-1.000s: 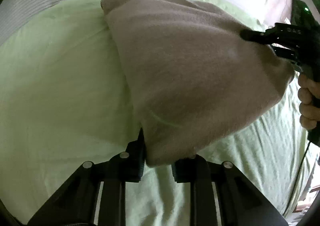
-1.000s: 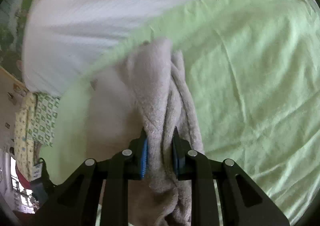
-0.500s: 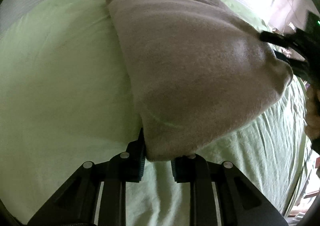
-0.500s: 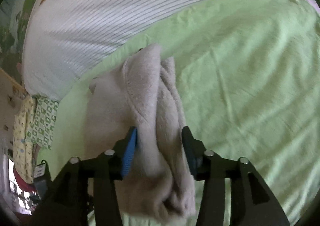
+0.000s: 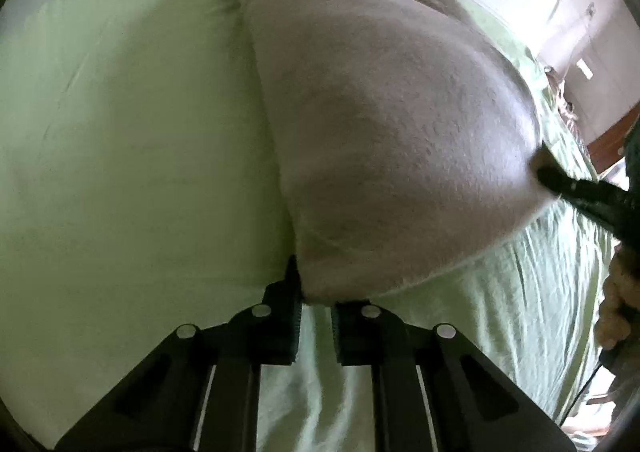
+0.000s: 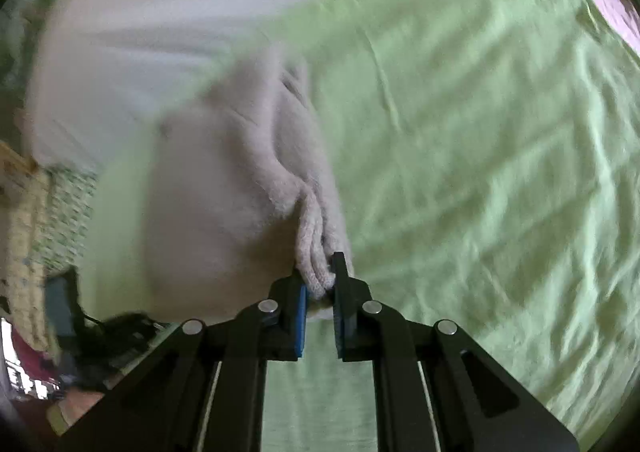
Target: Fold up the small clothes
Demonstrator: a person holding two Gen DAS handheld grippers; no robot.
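Two corners of the beige garment (image 5: 384, 139) are now pinched, one in each gripper. A moment ago the right gripper (image 6: 320, 288) had let its jaws spread wide around a thick bunch of the cloth; it has since slid toward the end of that bunch and is closing on just the folded tip, which sits squeezed between the blue pads. The left gripper (image 5: 316, 298) has kept its narrow hold on the near corner throughout and has barely moved. That regrip looks to me like a tidier purchase on the edge, so the cloth can be drawn taut and laid over for a fold.

The garment lies on the green sheet (image 5: 120, 171) of the bed, partly lifted and stretched between the two holds. Seen from the left wrist, its long axis runs from the corner at the jaws up and away toward the striped white bedding (image 6: 160, 11), with the far corner pointing that way; the right gripper (image 5: 560, 187) tugs the side corner out to the right.
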